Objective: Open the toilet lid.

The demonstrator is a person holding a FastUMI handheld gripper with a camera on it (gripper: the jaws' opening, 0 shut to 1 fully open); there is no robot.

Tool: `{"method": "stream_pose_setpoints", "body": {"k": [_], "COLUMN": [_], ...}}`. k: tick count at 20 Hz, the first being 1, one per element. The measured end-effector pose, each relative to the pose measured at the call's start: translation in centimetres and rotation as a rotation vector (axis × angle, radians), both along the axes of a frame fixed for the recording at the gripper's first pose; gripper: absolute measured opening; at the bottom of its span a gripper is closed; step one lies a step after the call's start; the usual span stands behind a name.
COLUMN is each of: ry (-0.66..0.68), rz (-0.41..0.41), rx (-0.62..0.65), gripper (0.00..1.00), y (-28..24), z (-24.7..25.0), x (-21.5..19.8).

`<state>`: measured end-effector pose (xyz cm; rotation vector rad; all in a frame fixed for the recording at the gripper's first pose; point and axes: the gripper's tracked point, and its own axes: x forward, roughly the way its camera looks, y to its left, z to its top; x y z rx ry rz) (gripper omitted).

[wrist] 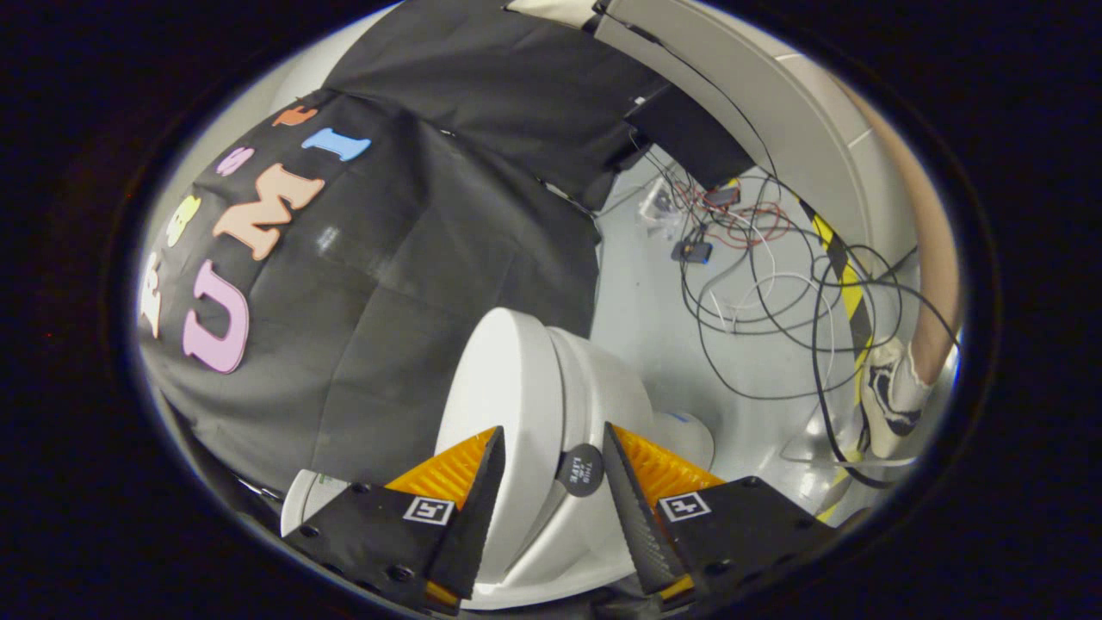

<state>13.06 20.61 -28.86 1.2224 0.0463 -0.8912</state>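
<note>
The white toilet (603, 387) appears tipped sideways in the gripper view, its base toward the grey floor. Its white lid (504, 379) lies flat along the top of the bowl, with a thin seam between the two. A round black sticker (578, 469) sits on the rim near the lid's front edge. My gripper (551, 430) is open and straddles that front edge. One finger (469, 482) lies over the lid's top face and the other finger (637, 491) is on the bowl side under the rim. I cannot tell whether either finger touches.
Black cloth (413, 258) hangs as the wall behind the toilet. Loose black, white and red cables (775, 284) and small electronic parts sprawl over the grey floor (646, 301). A yellow-black tape strip (848, 293) crosses the floor. A person's leg and shoe (895, 396) stand beside the toilet.
</note>
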Motion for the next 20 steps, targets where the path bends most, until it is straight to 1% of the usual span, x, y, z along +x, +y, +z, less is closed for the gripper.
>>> {"method": "stream_pose_setpoints", "body": {"k": [3, 6, 10, 15, 18, 20], "ry": [0.000, -0.015, -0.041, -0.076, -0.046, -0.043], "rz": [0.022, 0.070, 0.107, 0.125, 0.147, 0.154], "rx": [0.062, 0.125, 0.156, 0.173, 0.193, 0.185], "gripper": [0.69, 0.69, 0.69, 0.69, 0.43, 0.43], "y": [1.0, 2.1, 2.5, 2.1, 1.8, 2.0], "z": [-1.5, -2.4, -2.5, -2.7, -3.5, -3.5], "x": [0.6, 1.7, 2.5, 3.3, 3.8, 4.0]}}
